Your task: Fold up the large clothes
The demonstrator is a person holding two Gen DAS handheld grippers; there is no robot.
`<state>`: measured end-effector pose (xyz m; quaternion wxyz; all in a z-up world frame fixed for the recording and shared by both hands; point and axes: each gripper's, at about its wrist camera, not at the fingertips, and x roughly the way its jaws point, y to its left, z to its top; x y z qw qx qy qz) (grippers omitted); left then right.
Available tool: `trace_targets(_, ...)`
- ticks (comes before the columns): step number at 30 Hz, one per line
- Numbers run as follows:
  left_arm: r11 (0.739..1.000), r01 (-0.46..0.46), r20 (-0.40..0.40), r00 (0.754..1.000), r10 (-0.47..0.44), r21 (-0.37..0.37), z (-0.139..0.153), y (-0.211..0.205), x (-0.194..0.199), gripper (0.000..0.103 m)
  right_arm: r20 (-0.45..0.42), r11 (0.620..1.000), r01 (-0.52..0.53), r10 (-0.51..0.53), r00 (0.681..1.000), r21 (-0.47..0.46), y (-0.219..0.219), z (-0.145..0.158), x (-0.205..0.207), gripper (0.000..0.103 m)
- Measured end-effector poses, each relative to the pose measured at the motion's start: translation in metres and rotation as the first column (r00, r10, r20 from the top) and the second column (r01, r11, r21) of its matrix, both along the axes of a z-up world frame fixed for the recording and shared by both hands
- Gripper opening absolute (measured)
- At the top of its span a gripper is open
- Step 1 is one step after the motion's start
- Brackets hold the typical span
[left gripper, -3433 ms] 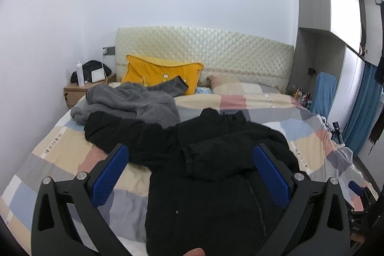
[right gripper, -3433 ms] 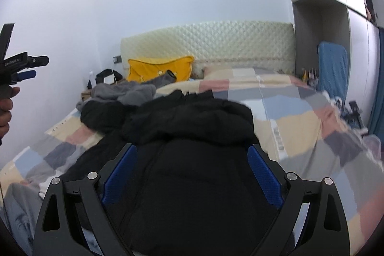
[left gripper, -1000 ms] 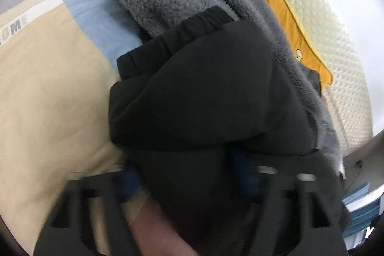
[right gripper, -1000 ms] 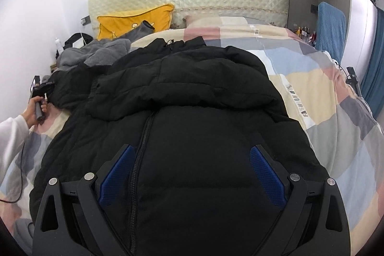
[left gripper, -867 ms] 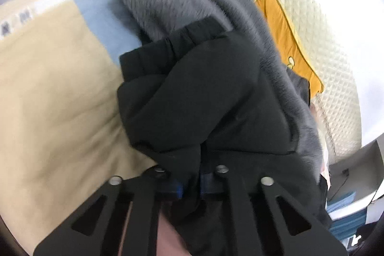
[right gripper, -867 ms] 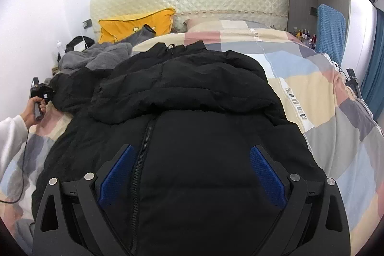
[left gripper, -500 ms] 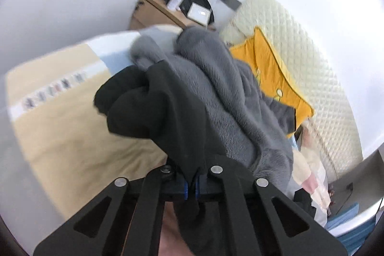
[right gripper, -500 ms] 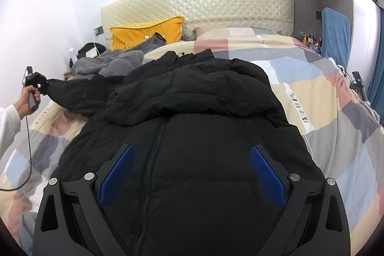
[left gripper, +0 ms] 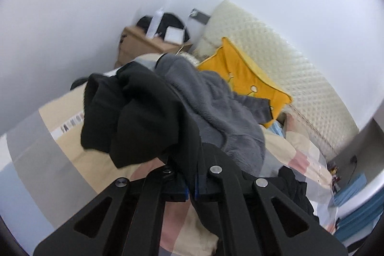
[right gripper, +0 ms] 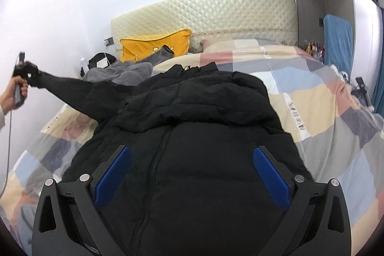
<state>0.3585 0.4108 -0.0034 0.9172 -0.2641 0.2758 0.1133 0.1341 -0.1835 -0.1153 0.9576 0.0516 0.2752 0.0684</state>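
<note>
A black puffer jacket [right gripper: 204, 136] lies front up on the patchwork bed, zipper toward me. My right gripper [right gripper: 189, 174] is open and empty, hovering over the jacket's lower front. My left gripper [left gripper: 190, 191] is shut on the jacket's left sleeve [left gripper: 134, 116] near its cuff and holds it lifted off the bed. In the right wrist view the sleeve [right gripper: 69, 90] stretches out to the left, up to the left gripper [right gripper: 24, 73] in the person's hand.
A grey fleece garment [left gripper: 216, 107] lies by the yellow pillow [right gripper: 156, 44] at the quilted headboard [right gripper: 216, 11]. A wooden nightstand [left gripper: 141, 44] with a bottle stands at the bed's left. A wardrobe and blue cloth [right gripper: 338, 37] are on the right.
My left gripper closed on the black sleeve and has lifted it up and out to the left, stretching it away from the jacket. My right gripper has stayed open over the jacket.
</note>
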Motion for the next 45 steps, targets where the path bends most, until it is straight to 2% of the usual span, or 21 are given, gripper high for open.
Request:
trace_targets(3,0.994,0.039,0.035,0.998,-0.043,0.104,0.023,-0.031,-0.008,0.002,0.035,1.0,-0.01,0.011,0.999,-0.024,0.001,0.006,-0.005,0.102)
trace_targets(7,0.986,0.07,0.066,0.995,-0.081,0.149,0.047,-0.064,-0.01,0.001,0.067,0.997,-0.007,0.012,0.998,-0.074,-0.006,0.009,-0.009,0.102)
trace_targets(13,0.965,0.133,0.103,0.982,-0.16,0.225,0.082,-0.124,-0.006,0.001,0.056,1.0,0.025,-0.026,0.998,0.019,-0.031,0.007,-0.009,0.102)
trace_targets(18,0.942,0.204,0.108,0.965,-0.24,0.267,0.099,-0.177,0.0,0.001,0.079,0.999,0.046,-0.048,0.996,0.03,-0.041,0.009,-0.014,0.102)
trace_targets(21,0.923,0.252,0.098,0.952,-0.29,0.291,0.107,-0.213,0.006,0.001,0.11,0.998,0.051,-0.055,0.992,0.041,-0.045,0.009,-0.02,0.102)
trace_targets(24,0.885,0.279,0.111,0.934,-0.341,0.373,0.115,-0.259,0.005,0.001,0.117,0.997,0.07,-0.071,0.991,0.017,-0.046,0.009,-0.021,0.102)
trace_targets(26,0.87,0.302,0.108,0.923,-0.369,0.391,0.117,-0.281,0.006,0.002,0.131,0.997,0.075,-0.078,0.988,0.025,-0.049,0.011,-0.023,0.102)
trace_targets(31,0.829,0.357,0.095,0.896,-0.434,0.431,0.111,-0.343,0.013,0.002,0.134,0.994,0.098,-0.103,0.986,0.043,-0.061,0.011,-0.029,0.102)
trace_targets(33,0.819,0.385,0.088,0.883,-0.461,0.425,0.104,-0.368,0.016,0.002,0.122,0.991,0.127,-0.13,0.984,0.037,-0.067,0.008,-0.03,0.102)
trace_targets(37,0.807,0.435,0.072,0.863,-0.501,0.401,0.088,-0.416,0.02,0.002,0.119,0.977,0.192,-0.202,0.972,0.089,-0.087,0.006,-0.034,0.102)
trace_targets(40,0.789,0.485,0.048,0.84,-0.54,0.378,0.072,-0.452,0.022,0.002,0.154,0.971,0.236,-0.24,0.958,0.044,-0.087,0.011,-0.038,0.102)
trace_targets(45,0.737,0.556,-0.012,0.801,-0.598,0.385,0.043,-0.511,0.025,0.002,0.181,0.979,0.203,-0.2,0.963,0.0,-0.078,0.011,-0.041,0.102)
